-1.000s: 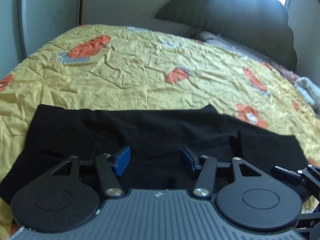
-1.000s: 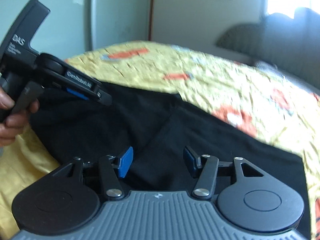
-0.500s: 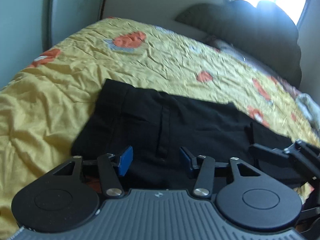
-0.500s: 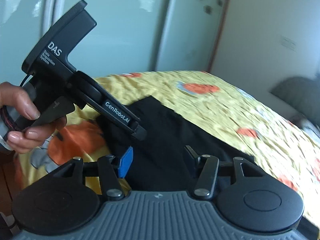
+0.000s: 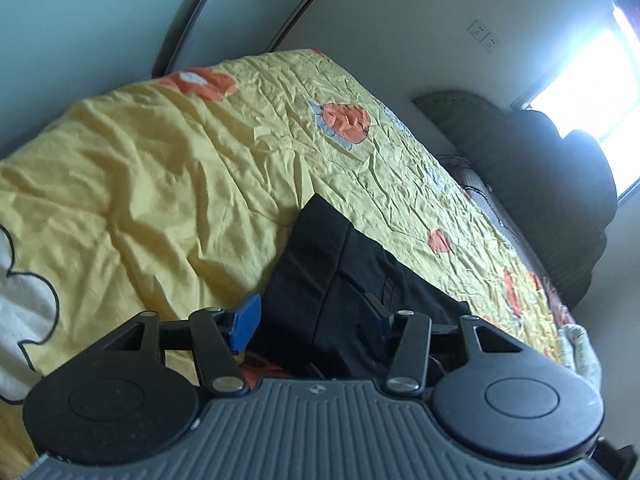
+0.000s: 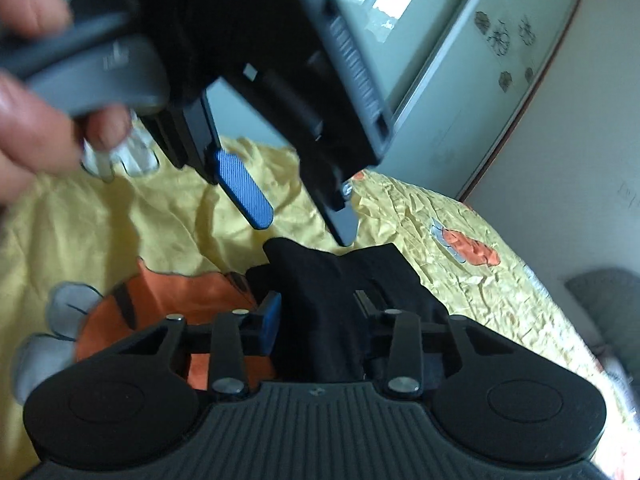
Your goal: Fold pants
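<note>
Both hands have swung to the pants' (image 5: 340, 280) near end on the bed (image 5: 160, 184); our right gripper (image 6: 316, 316) fingers are closing around cloth to lift the fold, left gripper (image 5: 312, 316) fingers apart, straddling cloth.

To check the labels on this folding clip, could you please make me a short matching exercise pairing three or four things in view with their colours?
Things:
1. pants
2. bedspread
3. pad on the left gripper
4. wall sockets

Colours:
A. blue
B. white
C. black
D. yellow with orange patches

Pairs: 1-C, 2-D, 3-A, 4-B
</note>
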Action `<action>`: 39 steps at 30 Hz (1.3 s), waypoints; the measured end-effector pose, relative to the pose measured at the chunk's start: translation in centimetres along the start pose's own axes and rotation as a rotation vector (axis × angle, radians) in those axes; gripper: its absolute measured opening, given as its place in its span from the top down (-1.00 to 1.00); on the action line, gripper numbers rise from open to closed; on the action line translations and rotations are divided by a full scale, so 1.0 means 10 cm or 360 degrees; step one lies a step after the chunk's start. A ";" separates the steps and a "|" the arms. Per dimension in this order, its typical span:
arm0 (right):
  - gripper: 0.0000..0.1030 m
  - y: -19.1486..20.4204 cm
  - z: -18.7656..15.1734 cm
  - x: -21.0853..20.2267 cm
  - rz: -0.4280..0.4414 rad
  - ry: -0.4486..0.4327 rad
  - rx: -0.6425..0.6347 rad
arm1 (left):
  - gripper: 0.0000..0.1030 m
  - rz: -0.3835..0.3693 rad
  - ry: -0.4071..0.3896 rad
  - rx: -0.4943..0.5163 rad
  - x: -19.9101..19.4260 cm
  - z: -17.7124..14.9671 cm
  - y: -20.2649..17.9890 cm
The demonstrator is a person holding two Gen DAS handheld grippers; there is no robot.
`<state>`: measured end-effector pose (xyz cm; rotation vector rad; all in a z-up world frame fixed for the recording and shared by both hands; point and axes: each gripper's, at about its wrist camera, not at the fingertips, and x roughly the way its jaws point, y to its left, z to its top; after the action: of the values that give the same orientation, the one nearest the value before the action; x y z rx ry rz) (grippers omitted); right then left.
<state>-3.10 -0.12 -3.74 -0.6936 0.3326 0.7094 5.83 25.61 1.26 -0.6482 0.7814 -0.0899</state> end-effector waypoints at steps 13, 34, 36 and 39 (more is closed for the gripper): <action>0.87 -0.09 -0.02 0.04 -0.0070 -0.0044 0.0131 | -0.19 -0.0161 0.0166 -0.0214 0.20 -0.08 0.09; 0.71 -0.07 -0.13 -0.06 0.0109 0.0031 0.0225 | 0.84 -0.0081 0.0094 -0.0354 0.32 -0.18 0.28; 0.36 -0.07 -0.17 -0.17 0.0080 0.0024 0.0235 | 0.83 -0.0088 0.0095 -0.0326 0.31 -0.18 0.27; 0.30 -0.02 -0.23 -0.33 0.0033 -0.0001 0.0185 | 0.57 -0.0064 0.0074 -0.0263 0.26 -0.16 0.21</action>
<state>-5.47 -3.43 -3.68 -0.5803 0.3779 0.7043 6.27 25.62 -2.43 -0.8210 0.8264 -0.0781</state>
